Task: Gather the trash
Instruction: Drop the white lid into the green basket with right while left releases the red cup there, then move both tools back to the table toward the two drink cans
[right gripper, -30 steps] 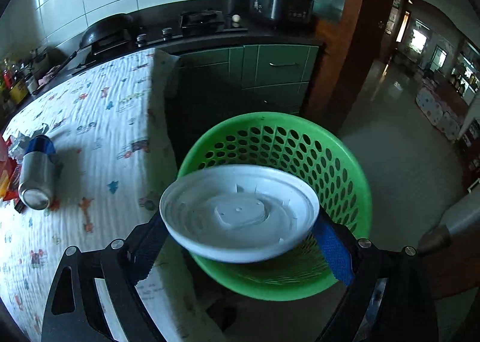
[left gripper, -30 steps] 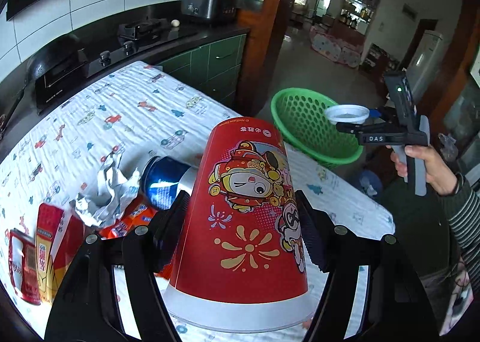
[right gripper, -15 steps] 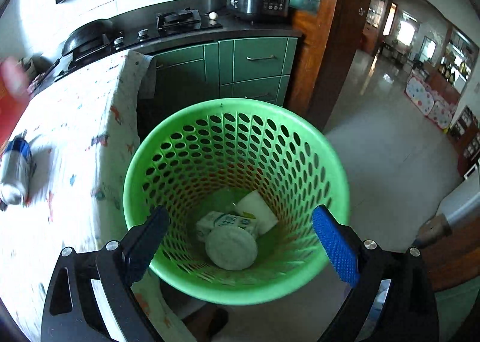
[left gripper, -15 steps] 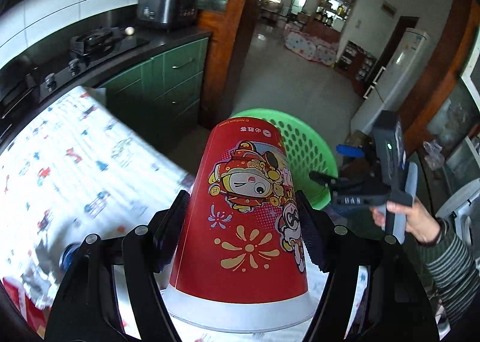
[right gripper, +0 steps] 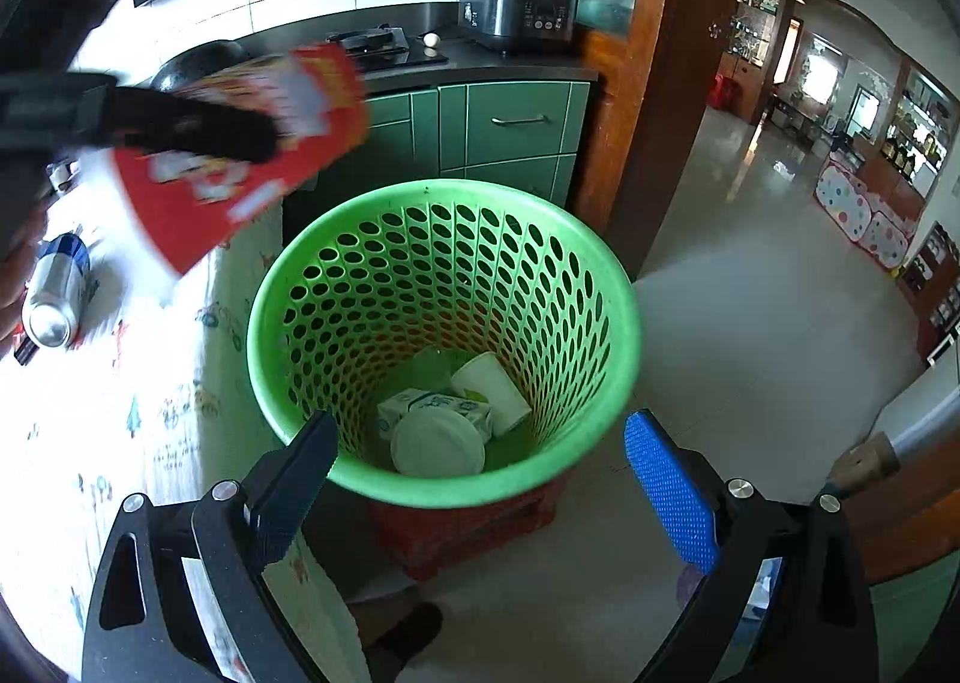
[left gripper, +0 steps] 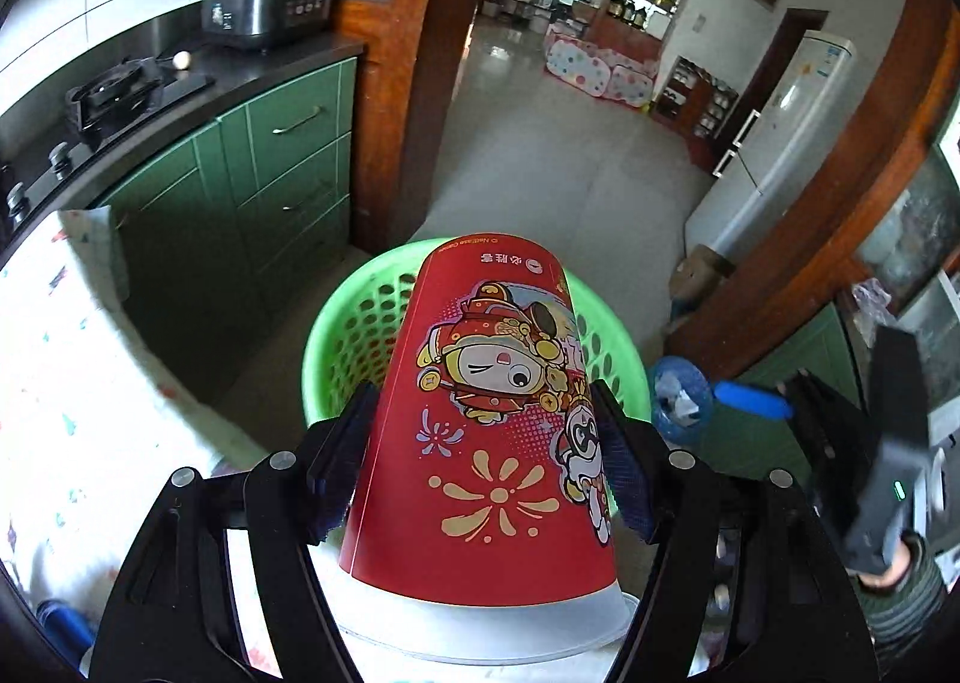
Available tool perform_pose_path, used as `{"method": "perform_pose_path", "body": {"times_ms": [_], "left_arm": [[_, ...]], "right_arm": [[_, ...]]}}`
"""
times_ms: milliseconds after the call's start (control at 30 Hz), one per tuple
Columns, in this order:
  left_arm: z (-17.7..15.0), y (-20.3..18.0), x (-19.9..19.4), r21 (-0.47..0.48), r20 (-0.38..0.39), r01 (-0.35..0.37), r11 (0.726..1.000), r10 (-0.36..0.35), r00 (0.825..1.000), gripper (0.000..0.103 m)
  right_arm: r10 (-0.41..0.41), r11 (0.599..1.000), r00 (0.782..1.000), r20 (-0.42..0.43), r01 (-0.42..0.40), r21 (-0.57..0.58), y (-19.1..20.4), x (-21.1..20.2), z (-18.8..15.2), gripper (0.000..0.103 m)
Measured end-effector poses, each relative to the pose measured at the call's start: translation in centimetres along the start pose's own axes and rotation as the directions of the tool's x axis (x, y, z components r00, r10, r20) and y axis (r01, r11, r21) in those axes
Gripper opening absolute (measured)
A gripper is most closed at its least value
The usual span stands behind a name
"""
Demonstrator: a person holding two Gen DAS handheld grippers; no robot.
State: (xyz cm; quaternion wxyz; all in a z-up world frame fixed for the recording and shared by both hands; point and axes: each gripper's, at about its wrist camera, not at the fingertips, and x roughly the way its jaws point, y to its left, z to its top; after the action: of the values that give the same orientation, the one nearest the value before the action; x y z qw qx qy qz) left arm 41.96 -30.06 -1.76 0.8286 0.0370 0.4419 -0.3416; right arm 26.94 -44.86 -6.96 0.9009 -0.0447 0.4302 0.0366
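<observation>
red paper cup (right gripper: 240, 155) motion-blurred (right wrist view), green basket (left gripper: 336, 335) front hidden behind it

Basket (right gripper: 444, 479) on crate (right gripper: 468, 533) beside table (right gripper: 120, 443); lid (right gripper: 437, 446), carton (right gripper: 435, 406) inside.

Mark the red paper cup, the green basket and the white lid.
red paper cup (left gripper: 480, 443), left wrist view, printed side wall
green basket (right gripper: 444, 488), right wrist view, near rim
white lid (right gripper: 437, 446), right wrist view, flat top

Daylight from the far room's windows, glare streak on the glossy tiled floor (left gripper: 540, 101). Fisheye bends the brown wooden door frame (right gripper: 666, 83); corners vignette to black. Right wrist view: red printed paper cup (right gripper: 240, 149) and white patterned tablecloth (right gripper: 138, 413) motion-smeared, tablecloth overexposed. Green perforated plastic basket (right gripper: 444, 479) sharp.
</observation>
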Motion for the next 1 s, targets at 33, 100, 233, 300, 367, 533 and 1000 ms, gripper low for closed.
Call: {"method": "perform_pose_path", "body": {"times_ms": [33,100,233,300,367,533,1000], "left_arm": [[0.2,-0.3,0.6,0.004,0.007,-0.009,1.000,0.009,1.000,0.069],[0.6,-0.4,1.6,-0.001,0.015,-0.008,1.000,0.009,1.000,0.070],[0.6,-0.2,2.4,-0.049,0.030,0.035,0.998,-0.034,0.999,0.079],[0.3,-0.6,2.1,-0.053,0.037,0.034,0.998,-0.032,0.999,0.079],[0.0,-0.9,1.8,-0.042,0.042,0.036,0.998,-0.034,0.999,0.079],[-1.4,-0.7,-1.2,-0.027,0.067,-0.010,1.000,0.012,0.998,0.079],[-9.7,3.9,-14.1,-0.094,0.136,-0.196,0.976,0.208,0.969,0.079]], "right_arm": [[0.003,1.000,1.000,0.002,-0.003,-0.002,0.0,-0.2,-0.2,0.093],[0.008,1.000,1.000,0.005,-0.008,-0.001,0.1,-0.5,-0.6,0.093],[0.013,1.000,1.000,0.006,-0.013,-0.009,0.2,-1.1,-1.4,0.093],[0.012,1.000,1.000,0.007,-0.012,-0.012,0.4,-1.3,-1.6,0.093],[0.016,1.000,1.000,0.007,-0.016,-0.010,0.5,-1.4,-1.9,0.093],[0.031,1.000,0.999,0.010,-0.031,-0.004,1.6,-2.1,-2.2,0.093],[0.144,0.986,0.989,0.047,-0.139,-0.096,10.3,-5.5,-1.3,0.093]]}}
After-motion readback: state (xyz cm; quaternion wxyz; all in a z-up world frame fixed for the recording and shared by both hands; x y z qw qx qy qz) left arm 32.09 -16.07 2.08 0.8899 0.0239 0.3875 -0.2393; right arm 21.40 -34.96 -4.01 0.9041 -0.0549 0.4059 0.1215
